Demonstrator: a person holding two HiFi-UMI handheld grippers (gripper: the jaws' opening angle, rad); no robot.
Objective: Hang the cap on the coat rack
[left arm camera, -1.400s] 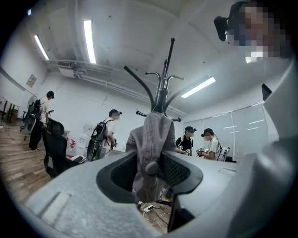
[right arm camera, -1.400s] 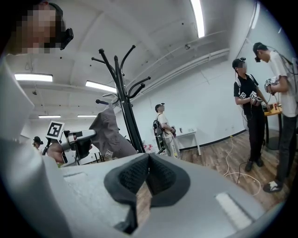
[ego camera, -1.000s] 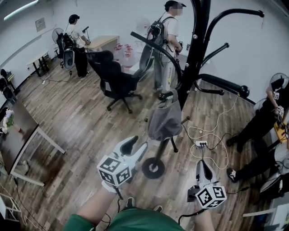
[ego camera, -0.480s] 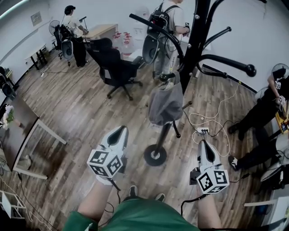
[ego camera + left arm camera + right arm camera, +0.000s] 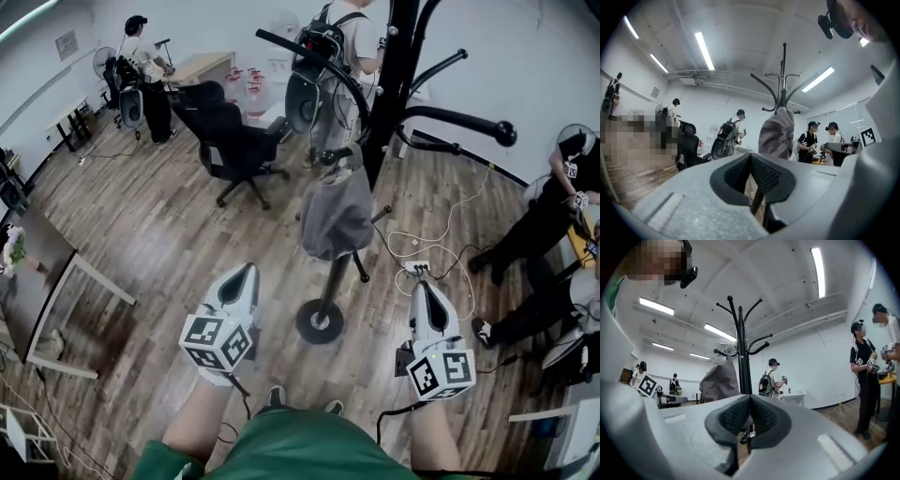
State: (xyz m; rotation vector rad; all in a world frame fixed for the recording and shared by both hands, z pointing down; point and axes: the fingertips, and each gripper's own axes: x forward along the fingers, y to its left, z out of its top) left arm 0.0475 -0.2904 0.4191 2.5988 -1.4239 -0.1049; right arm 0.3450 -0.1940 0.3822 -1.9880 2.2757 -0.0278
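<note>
A grey cap (image 5: 336, 220) hangs on a low hook of the black coat rack (image 5: 384, 103), above the rack's round base (image 5: 320, 322). My left gripper (image 5: 246, 271) is held low, to the left of the base and well short of the cap, jaws shut with nothing between them. My right gripper (image 5: 422, 286) is at the lower right, also shut and empty. In the left gripper view the cap (image 5: 777, 131) hangs ahead beyond the closed left gripper (image 5: 750, 157). In the right gripper view the cap (image 5: 719, 380) hangs left of the rack's pole (image 5: 742, 352), beyond the closed right gripper (image 5: 750, 399).
A black office chair (image 5: 230, 141) stands behind the rack. A white cable and power strip (image 5: 417, 270) lie on the wood floor to the right. People stand at the back and at the right edge (image 5: 544, 234). A dark table (image 5: 37, 291) is at the left.
The left gripper's jaws have gone from wide open to shut, and the gripper has drawn back and down, away from the cap. The cap stays on its hook. The right gripper has barely moved.
</note>
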